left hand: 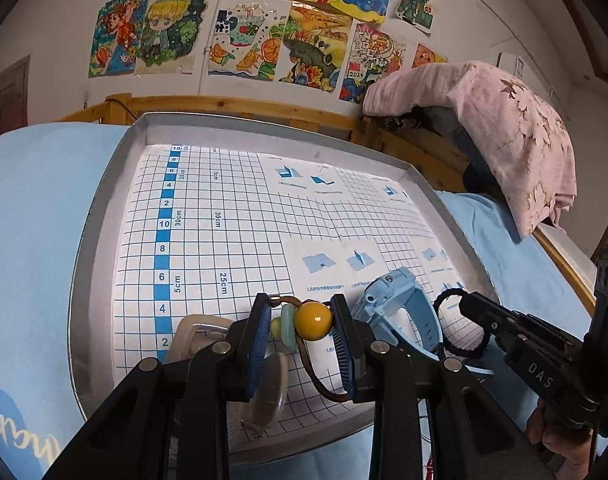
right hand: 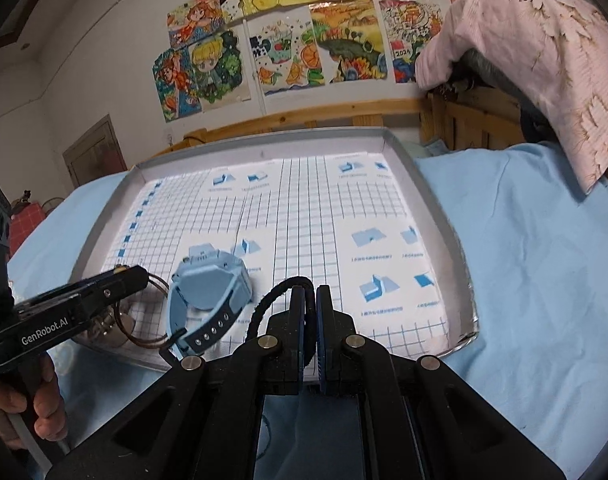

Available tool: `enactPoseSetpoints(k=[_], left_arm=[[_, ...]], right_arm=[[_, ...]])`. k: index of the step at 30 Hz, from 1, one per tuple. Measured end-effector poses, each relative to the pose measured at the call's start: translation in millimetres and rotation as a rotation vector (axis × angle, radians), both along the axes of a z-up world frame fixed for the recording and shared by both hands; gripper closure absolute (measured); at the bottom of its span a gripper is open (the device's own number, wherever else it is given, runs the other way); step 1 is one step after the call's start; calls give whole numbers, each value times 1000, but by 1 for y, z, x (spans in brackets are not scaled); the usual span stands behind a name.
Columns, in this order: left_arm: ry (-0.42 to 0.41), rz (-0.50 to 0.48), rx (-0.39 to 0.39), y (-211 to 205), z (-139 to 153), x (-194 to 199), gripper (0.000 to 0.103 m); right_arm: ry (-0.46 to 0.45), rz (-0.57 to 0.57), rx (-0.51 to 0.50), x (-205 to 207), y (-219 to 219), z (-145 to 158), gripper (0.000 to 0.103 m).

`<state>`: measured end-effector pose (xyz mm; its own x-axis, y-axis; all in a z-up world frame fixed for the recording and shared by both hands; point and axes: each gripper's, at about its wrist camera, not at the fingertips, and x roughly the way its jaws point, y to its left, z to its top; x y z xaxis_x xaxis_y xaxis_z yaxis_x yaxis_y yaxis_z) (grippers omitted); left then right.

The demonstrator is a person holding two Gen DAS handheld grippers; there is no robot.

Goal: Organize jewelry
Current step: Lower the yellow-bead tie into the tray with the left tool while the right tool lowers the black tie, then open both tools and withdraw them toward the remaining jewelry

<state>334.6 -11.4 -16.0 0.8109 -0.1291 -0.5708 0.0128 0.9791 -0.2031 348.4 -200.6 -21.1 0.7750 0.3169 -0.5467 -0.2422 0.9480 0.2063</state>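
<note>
The left tool [left hand: 300, 330] is pinching a brown cord bracelet [left hand: 312, 376] by its beads: a round yellow bead [left hand: 313, 320] and a pale green disc bead [left hand: 288, 326] sit clamped between the blue-padded fingers [left hand: 260, 344], and the cord loops down toward the near edge of the tray [left hand: 104, 216]. The tray is a shallow silver one lined with blue-gridded paper [left hand: 232, 216], and it rests on a bed covered in light blue sheet [right hand: 524, 280].

Just right of the held beads, a light blue child's watch [left hand: 400, 304] lies on the grid near the tray's near edge. A clear container [right hand: 104, 324] sits at the near left corner, under the left tool.

The right tool [right hand: 311, 320] has its fingers pressed together on a black elastic hair tie [right hand: 272, 296], which arches up to the left of the tips, right beside the watch strap.
</note>
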Motion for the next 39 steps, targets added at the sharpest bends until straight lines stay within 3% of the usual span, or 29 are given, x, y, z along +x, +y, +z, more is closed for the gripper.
enactPoseSetpoints(k=[3,5,7,8,12,14,16,21,27,39], left_arm=[[4,5,20,-1,0,-1,73],[-1,2,21,-2,1,-3,64],[-36,8,9,-2,6,-12,34],[-53,15,4,-1,8,-16,30],[-108,22,-18,0,22,-38,27],[-129,27,-22,2,29,-48,17],[-182,32,-18,2,39,-68,1],[-282,35,6,-2,57,-115,0],[-334,40,40,-8,66,-172,0],[-379,46,85,-24,59,-260,0]], right_arm=[[7,4,-7,1,1,-3,97],[2,-3,-4,-1,-1,-2,93],[-6,-10,-3,-4,-3,0,80],[-17,-21,-1,-7,-5,3,71],[-67,-54,3,-28,-16,16,64],[-115,-72,6,-46,-23,26,51],[-171,-82,10,-66,-28,36,41],[-291,-76,24,-118,-40,59,18],[-404,-68,7,-185,-50,76,6],[-420,-104,-11,-273,-78,67,6]])
